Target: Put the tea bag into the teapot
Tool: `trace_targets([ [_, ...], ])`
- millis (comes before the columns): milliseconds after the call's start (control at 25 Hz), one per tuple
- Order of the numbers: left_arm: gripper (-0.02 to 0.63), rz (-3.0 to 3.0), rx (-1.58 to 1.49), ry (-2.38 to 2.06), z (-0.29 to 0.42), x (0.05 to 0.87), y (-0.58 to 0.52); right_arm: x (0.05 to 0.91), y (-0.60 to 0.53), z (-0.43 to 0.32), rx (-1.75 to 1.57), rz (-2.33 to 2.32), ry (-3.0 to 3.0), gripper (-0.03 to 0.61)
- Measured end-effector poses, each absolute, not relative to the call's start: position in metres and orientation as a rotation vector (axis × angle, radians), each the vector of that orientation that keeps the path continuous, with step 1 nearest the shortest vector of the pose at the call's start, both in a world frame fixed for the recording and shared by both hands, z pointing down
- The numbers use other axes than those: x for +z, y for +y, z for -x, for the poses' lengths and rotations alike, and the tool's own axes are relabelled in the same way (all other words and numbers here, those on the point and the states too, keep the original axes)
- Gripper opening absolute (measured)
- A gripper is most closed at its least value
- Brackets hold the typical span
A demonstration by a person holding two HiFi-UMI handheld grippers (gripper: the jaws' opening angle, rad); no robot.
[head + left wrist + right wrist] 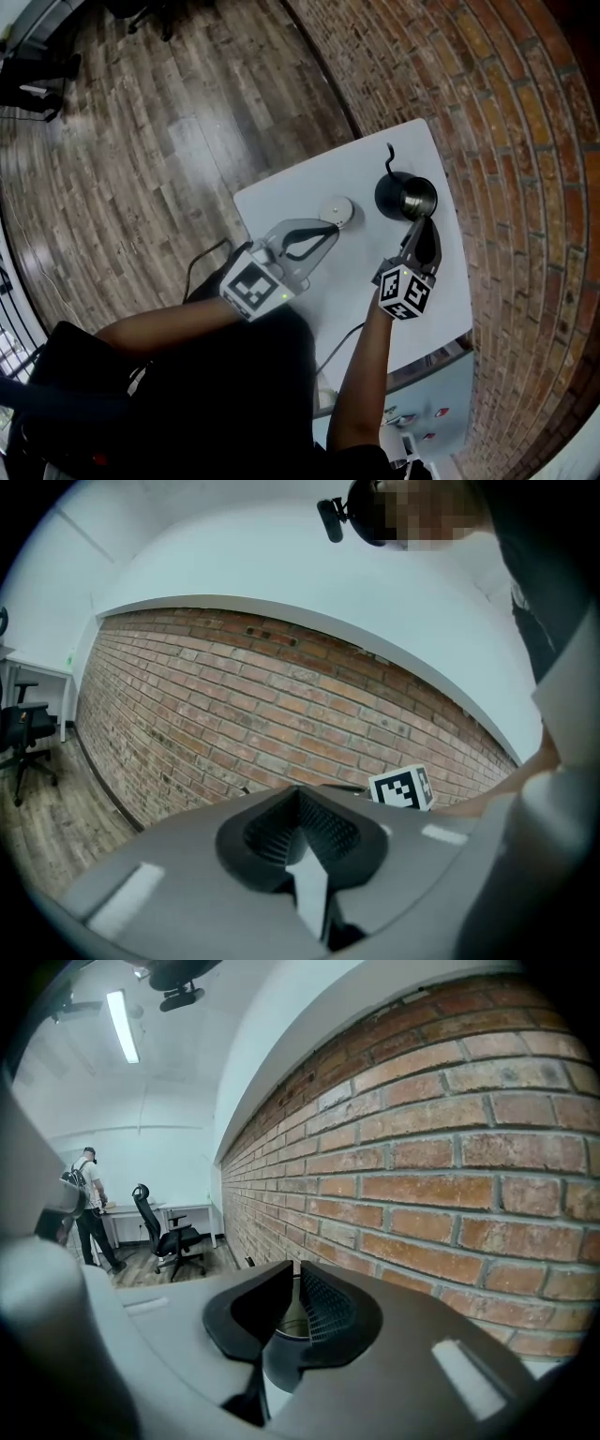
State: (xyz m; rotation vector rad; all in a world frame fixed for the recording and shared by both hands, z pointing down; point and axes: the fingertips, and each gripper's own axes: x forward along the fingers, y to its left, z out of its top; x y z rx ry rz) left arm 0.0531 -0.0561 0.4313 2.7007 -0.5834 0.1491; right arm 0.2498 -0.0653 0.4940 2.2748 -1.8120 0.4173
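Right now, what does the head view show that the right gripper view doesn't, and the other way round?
Only the head view: the white table, the round lid lying on it, the left gripper next to that lid, and the thin spout. Only the right gripper view: an office chair and a person standing far down the room. Both: the open-topped teapot just ahead of the right gripper, and the brick wall. Neither view clearly shows a tea bag.
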Motion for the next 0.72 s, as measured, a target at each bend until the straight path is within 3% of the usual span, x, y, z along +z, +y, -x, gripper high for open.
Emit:
trace_targets([
  [720, -0.001, -2.739, 0.059, -0.479, -0.051, 0.409, -0.028, 0.434, -0.02, -0.229, 0.309, -2.364, -1.776, 0.003],
])
